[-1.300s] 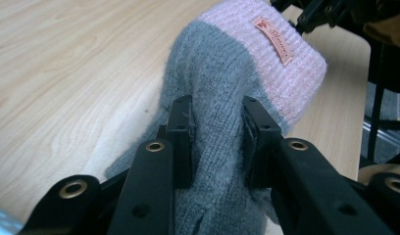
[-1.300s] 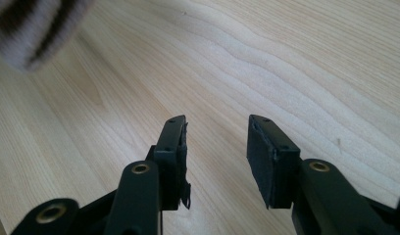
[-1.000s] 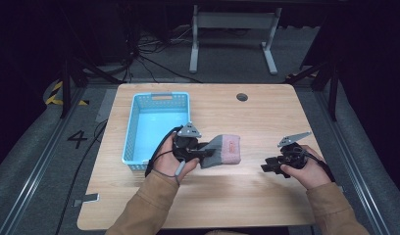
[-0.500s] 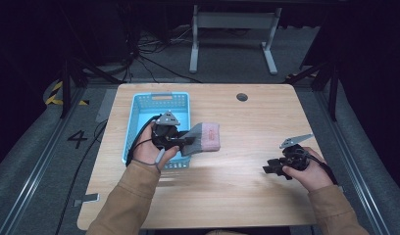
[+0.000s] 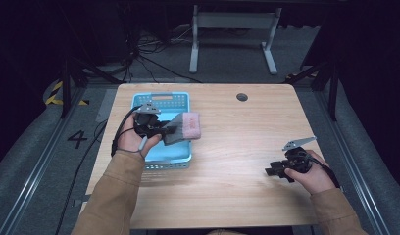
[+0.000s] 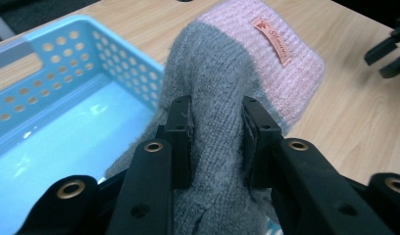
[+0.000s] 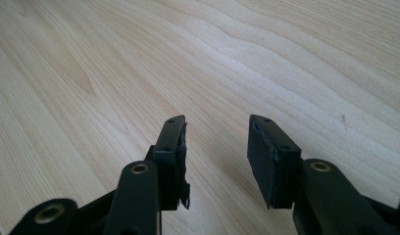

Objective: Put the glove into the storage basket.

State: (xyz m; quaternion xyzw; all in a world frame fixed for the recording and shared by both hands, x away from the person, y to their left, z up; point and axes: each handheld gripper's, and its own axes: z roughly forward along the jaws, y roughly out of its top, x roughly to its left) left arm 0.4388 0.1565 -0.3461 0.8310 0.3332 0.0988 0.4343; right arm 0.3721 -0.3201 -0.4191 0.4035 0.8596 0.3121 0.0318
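The glove (image 6: 222, 98) is clamped in the left claw (image 6: 215, 142), held over the basket's (image 5: 139, 100) right rim. Release into the basket is judged outstanding. The right claw (image 7: 215, 156) rests parted, empty, over bare tabletop (image 5: 247, 147).

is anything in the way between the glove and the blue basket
Nothing visible is. The left gripper is shut on the grey and pink knitted glove, holding it over the right wall of the blue basket. The basket floor below looks bare, so the glove has an open drop in.
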